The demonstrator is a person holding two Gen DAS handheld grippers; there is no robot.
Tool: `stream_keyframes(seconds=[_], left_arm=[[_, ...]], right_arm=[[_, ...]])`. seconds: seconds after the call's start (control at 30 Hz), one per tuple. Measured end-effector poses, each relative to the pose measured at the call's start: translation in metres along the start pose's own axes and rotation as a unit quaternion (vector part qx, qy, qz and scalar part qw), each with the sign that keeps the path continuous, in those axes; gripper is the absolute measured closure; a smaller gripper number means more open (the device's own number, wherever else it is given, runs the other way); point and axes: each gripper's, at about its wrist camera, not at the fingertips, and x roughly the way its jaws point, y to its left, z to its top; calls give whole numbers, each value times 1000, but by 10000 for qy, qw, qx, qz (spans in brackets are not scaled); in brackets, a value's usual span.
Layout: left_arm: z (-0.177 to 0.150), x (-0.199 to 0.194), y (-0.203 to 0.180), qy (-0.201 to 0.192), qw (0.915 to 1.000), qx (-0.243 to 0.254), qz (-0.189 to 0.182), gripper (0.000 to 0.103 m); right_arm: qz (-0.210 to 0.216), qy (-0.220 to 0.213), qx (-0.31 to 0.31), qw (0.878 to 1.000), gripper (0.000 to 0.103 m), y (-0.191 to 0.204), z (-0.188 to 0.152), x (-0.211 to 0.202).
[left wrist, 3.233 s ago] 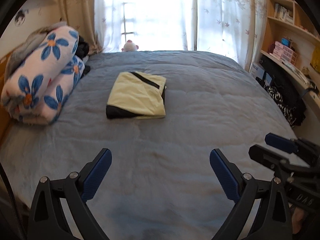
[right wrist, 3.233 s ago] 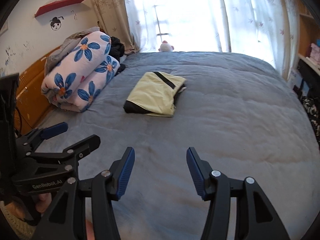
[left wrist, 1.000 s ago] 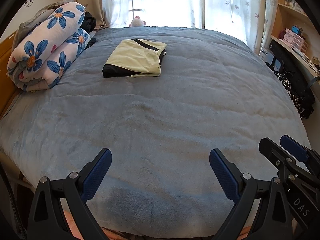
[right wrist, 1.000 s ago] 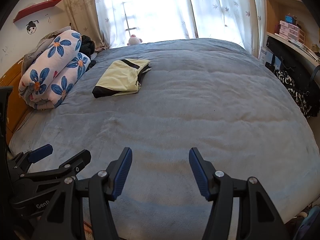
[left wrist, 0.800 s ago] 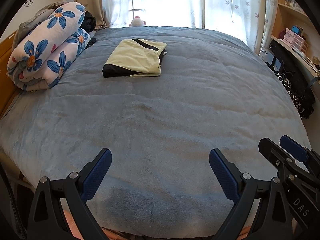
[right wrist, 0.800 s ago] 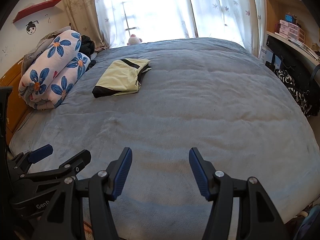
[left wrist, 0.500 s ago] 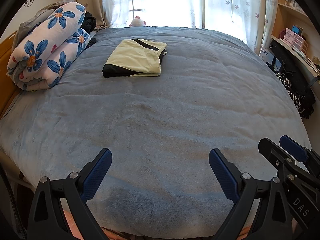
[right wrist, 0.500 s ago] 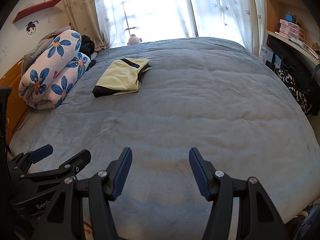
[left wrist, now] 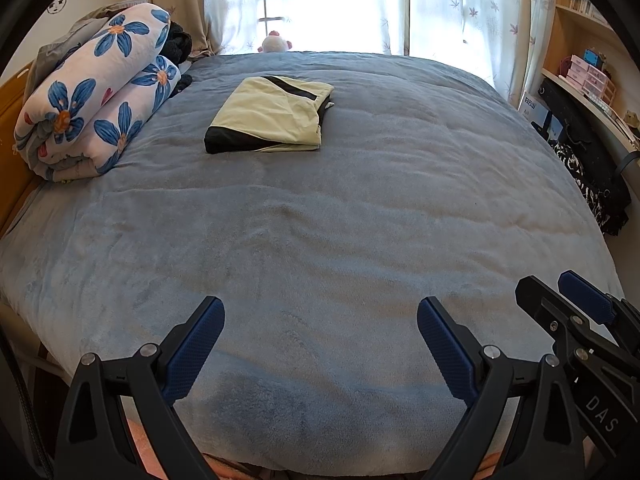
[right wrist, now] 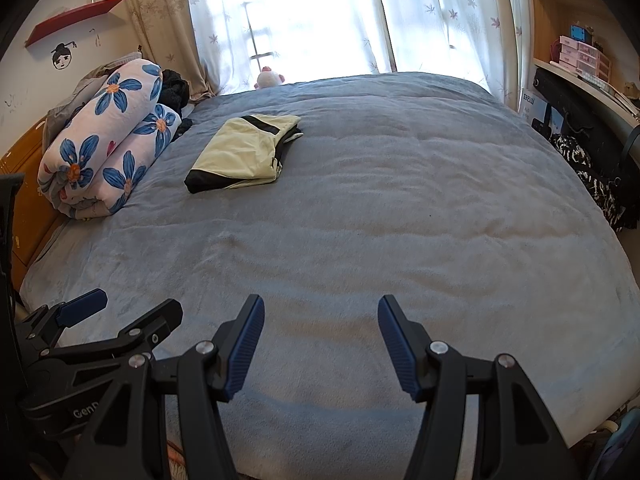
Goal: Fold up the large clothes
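Folded yellow-and-black garment point(left wrist: 268, 118) lies flat on the far left part of the blue bed point(left wrist: 340, 240), just right of a rolled floral quilt point(left wrist: 92, 100). Left gripper point(left wrist: 320, 340) and right gripper point(right wrist: 320, 340) hover over the near edge, jaws wide apart, holding nothing.

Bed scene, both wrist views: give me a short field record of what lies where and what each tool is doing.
surface: blue blanket covering the bed
garment: yellow and black garment, folded flat, far left part of the bed
bedding: flowered quilt, rolled, at the bed's left edge
toy: small plush by the window
left tool: open, empty, over the near edge
right tool: open, empty, over the near edge
contact: neither tool touches the garment
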Motion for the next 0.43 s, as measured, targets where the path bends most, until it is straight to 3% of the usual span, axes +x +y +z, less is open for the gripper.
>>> stream_keyframes(seconds=[0.43], left_arm=[[-2, 3, 4, 69, 10000, 19, -27, 7]], right_arm=[[-4, 36, 1, 10000, 43, -1, -4, 2]])
